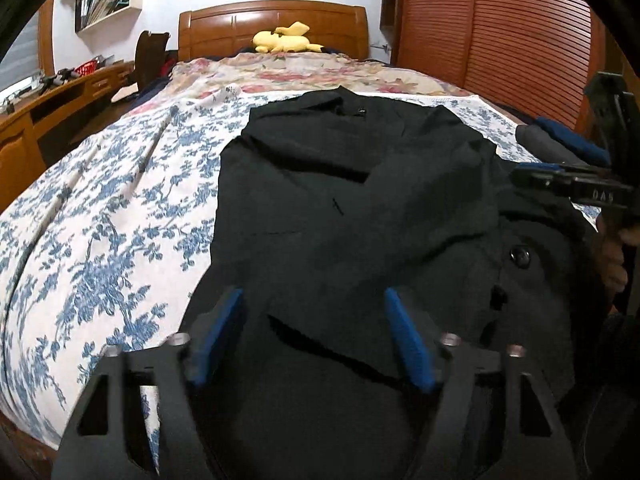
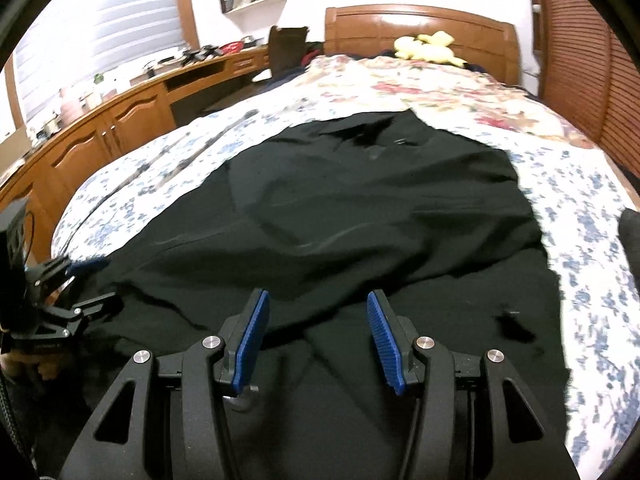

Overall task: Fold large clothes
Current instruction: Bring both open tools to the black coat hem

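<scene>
A large black garment lies spread and wrinkled on a bed with a blue-flowered sheet. A black button shows near its right side. My left gripper hovers over the garment's near edge, blue pads apart, cloth below them but not pinched. In the right wrist view the same garment fills the middle. My right gripper is open just above its near part. The left gripper appears at that view's left edge, and the right gripper at the left wrist view's right edge, with a hand behind it.
A yellow plush toy rests by the wooden headboard on a pink-flowered quilt. A wooden desk runs along the left. A slatted wardrobe stands on the right. Grey and blue clothes lie at the bed's right edge.
</scene>
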